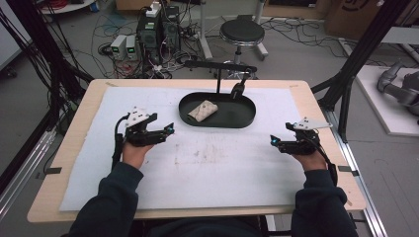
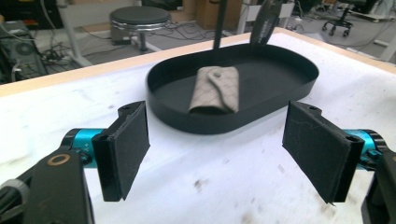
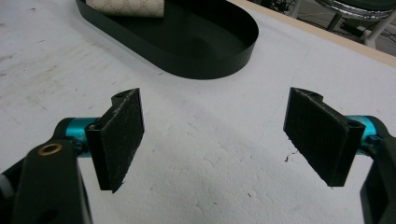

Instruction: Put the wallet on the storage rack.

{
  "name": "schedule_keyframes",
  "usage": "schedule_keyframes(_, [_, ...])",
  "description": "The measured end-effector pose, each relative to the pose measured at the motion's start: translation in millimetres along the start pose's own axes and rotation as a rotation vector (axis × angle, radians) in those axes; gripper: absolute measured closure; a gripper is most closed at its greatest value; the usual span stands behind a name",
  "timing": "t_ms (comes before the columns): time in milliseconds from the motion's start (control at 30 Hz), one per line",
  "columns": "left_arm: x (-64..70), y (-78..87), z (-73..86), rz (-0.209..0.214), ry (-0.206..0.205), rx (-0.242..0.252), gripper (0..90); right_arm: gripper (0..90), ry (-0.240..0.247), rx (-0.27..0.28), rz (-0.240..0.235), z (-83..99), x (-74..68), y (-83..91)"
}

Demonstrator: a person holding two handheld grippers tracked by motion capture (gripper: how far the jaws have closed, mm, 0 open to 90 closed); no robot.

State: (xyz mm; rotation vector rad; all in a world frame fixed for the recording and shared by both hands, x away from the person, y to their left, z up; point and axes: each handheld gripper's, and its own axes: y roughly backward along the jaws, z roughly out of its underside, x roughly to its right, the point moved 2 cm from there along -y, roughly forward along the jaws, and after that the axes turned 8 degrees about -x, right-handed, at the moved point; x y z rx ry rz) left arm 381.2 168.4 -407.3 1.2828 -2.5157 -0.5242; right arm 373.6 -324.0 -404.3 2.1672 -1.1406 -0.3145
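Nearest, the person is holding the left gripper (image 1: 165, 131) and right gripper (image 1: 274, 141) over the white mat (image 1: 217, 173), jaws spread, both empty. Farther off, a rolled beige pouch (image 2: 215, 90) is lying in the black tray (image 1: 244, 116) (probably the target); nothing begun, reaching comes next.

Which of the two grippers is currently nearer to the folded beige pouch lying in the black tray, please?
Left. The left gripper sits just off the black tray's near-left edge, close to the beige pouch. The right gripper is farther off, beyond the tray's right end. Both are open.
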Motion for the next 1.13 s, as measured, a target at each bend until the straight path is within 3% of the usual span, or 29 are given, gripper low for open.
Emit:
schedule_keyframes(333, [-15.2,25.1,9.4,-0.017,0.021,0.051,22.6,20.8,0.005,0.010,-0.002,0.8,-8.7,4.5])
schedule_keyframes(1133, [-20.0,32.1,13.0,-0.052,0.027,0.064,22.6,20.8,0.010,0.008,-0.003,0.3,-8.9,0.9])
